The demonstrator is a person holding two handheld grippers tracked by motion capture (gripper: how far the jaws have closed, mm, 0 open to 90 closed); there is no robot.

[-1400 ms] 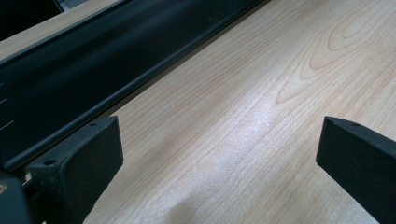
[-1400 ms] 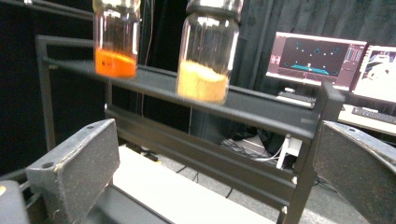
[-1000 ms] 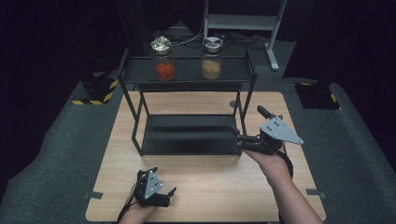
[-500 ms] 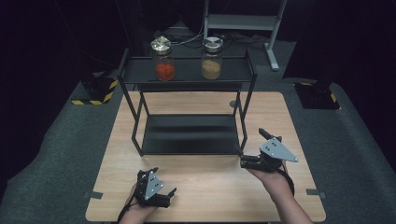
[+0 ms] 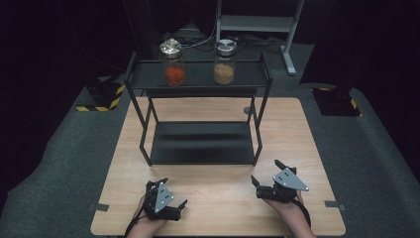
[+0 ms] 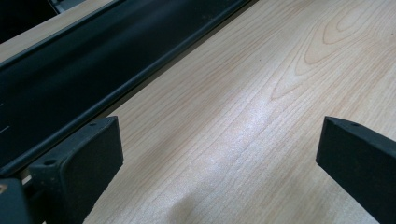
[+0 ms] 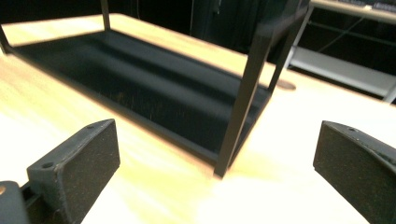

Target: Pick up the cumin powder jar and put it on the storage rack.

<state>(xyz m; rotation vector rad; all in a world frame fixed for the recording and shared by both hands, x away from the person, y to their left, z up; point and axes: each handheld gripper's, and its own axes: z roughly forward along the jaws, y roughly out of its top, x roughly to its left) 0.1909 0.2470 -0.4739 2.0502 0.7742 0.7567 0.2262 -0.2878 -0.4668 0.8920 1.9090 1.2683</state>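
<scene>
A black two-tier rack (image 5: pixel 203 148) stands on the wooden table (image 5: pixel 218 208). On its top shelf are two lidded jars, one with red contents (image 5: pixel 174 63) and one with tan contents (image 5: pixel 224 62). My left gripper (image 5: pixel 174 192) rests near the table's front left, open and empty; its own view has the jaws (image 6: pixel 219 154) wide apart over bare wood beside the rack's lower shelf (image 6: pixel 60 88). My right gripper (image 5: pixel 266 171) is open at the front right, empty, facing the rack's front right leg (image 7: pixel 243 98) from a short distance, with its jaws (image 7: pixel 215 154) spread.
Dark carpet surrounds the table. A grey metal stand (image 5: pixel 257 22) is behind the rack, and yellow-black striped bases (image 5: pixel 101 96) sit on the floor at the left. Bare wood lies between the two grippers and the rack's front edge.
My right gripper has drawn back from beside the rack's front right leg toward the table's near edge. The left gripper has stayed put.
</scene>
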